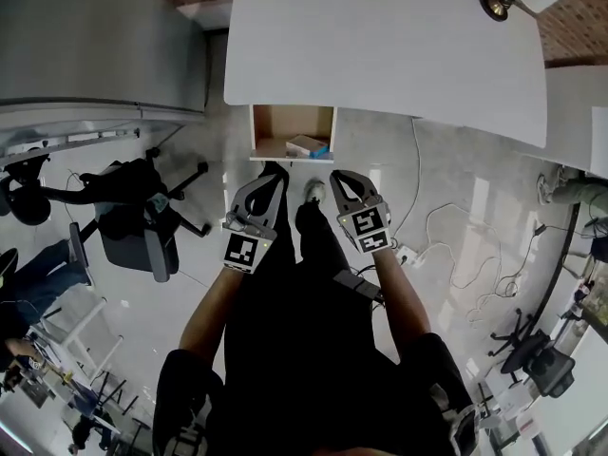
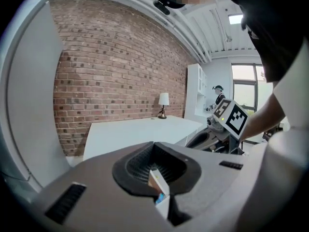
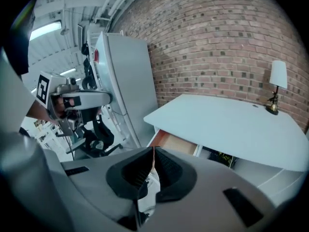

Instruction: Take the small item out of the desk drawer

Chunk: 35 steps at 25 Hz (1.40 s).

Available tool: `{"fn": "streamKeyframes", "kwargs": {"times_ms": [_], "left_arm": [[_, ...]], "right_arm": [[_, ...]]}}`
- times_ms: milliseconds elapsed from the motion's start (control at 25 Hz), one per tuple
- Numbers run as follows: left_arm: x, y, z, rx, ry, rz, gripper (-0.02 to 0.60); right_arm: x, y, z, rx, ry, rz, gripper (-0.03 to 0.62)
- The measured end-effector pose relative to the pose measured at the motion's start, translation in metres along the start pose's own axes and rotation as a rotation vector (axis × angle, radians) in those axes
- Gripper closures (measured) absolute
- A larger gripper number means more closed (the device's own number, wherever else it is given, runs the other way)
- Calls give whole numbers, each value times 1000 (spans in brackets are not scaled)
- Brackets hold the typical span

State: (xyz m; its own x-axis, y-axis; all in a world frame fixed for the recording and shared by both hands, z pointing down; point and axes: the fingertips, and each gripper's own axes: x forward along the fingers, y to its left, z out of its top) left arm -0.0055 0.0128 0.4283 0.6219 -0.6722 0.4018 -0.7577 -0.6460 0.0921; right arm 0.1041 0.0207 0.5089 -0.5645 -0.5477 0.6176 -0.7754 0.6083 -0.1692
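Under the white desk (image 1: 380, 36) a wooden drawer (image 1: 275, 126) stands pulled open. A small blue and white box (image 1: 307, 145) lies in its right front corner. Both grippers hover side by side just in front of the drawer, pointing at it. My left gripper (image 1: 273, 169) is shut and holds nothing. My right gripper (image 1: 337, 175) is also shut and bare. In the left gripper view the jaws (image 2: 153, 144) meet, and a sliver of the drawer shows through the gap. The right gripper view shows its shut jaws (image 3: 153, 149) aimed at the drawer (image 3: 176, 144) beneath the desk (image 3: 231, 129).
A black office chair (image 1: 133, 221) stands on the floor to the left. White cables (image 1: 456, 245) and a power strip (image 1: 408, 253) lie to the right. A grey cabinet (image 1: 95, 36) sits left of the desk. A lamp (image 1: 499, 3) stands on the desk's far right corner.
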Motion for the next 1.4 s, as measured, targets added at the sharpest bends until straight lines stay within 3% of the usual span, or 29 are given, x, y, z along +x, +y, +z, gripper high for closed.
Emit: {"fn": "streamKeyframes", "kwargs": {"times_ms": [160, 360, 520, 640, 720, 1040, 1200, 1400], "left_arm": [[33, 25, -33, 76, 35, -40, 572], [69, 41, -85, 97, 91, -99, 571], [98, 48, -130, 136, 146, -175, 567], [120, 47, -159, 158, 188, -241, 479], [134, 50, -179, 180, 214, -269, 458], [176, 51, -247, 223, 331, -431, 423], [189, 55, -269, 215, 356, -462, 422], [193, 58, -277, 214, 349, -468, 422]], "right_arm": [[54, -6, -41, -22, 149, 63, 565], [110, -21, -92, -44, 302, 73, 563], [149, -36, -123, -11, 349, 67, 560], [169, -44, -147, -2, 405, 70, 516], [183, -49, -161, -4, 436, 69, 477], [220, -60, -206, 9, 519, 87, 473], [233, -60, -218, 9, 553, 112, 470], [240, -56, -223, 121, 580, 112, 439]]}}
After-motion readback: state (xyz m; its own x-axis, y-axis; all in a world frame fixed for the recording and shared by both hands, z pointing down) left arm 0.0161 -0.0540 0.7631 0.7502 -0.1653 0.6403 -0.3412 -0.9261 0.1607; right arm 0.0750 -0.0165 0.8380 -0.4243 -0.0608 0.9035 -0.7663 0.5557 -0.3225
